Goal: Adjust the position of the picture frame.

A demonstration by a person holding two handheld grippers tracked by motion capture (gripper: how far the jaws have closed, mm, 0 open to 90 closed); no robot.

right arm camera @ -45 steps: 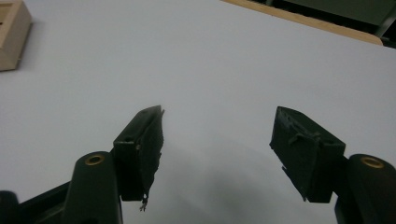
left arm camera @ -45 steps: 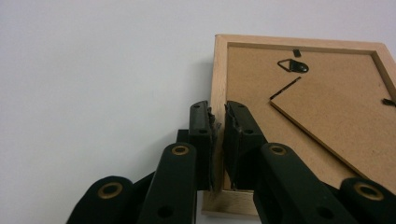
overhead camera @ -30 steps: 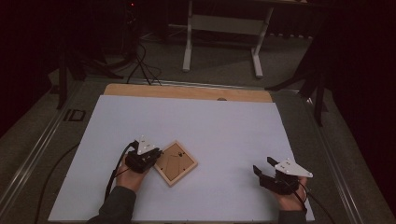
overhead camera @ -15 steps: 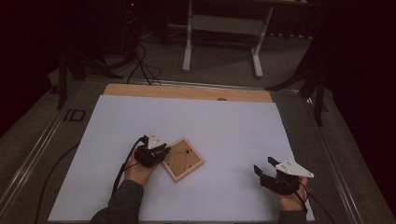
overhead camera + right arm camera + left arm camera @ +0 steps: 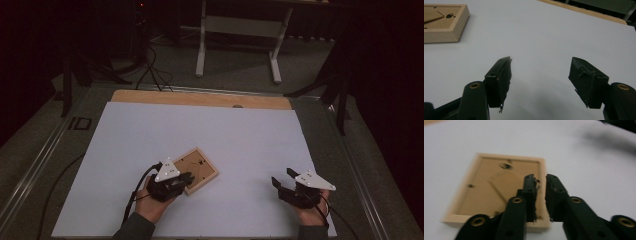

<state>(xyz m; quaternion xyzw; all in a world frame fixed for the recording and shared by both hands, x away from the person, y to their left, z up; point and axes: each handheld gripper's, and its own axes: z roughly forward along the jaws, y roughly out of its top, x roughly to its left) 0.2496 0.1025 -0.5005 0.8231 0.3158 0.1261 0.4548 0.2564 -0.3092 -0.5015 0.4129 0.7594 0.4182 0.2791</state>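
A small light-wood picture frame [image 5: 200,167] lies back side up on the white table cover, with its brown backing board and stand showing in the left gripper view [image 5: 491,187]. My left gripper [image 5: 187,179] is at the frame's near right corner. Its jaws straddle the frame's right rail and are shut on it [image 5: 540,180]. My right gripper [image 5: 281,177] hovers low over bare white cover at the near right, well apart from the frame. Its jaws stand wide open with nothing between them [image 5: 541,65]. The frame's corner [image 5: 441,22] appears at the upper left of the right gripper view.
The white cover [image 5: 210,130] spans most of the table, with a wooden strip [image 5: 200,98] along its far edge. Beyond the table stand a white desk's legs [image 5: 202,45] and floor cables [image 5: 150,70]. Dark surroundings flank both sides.
My left hand has swung round with the frame, which turned from a diamond angle and shifted slightly right. The right gripper has stayed put and open.
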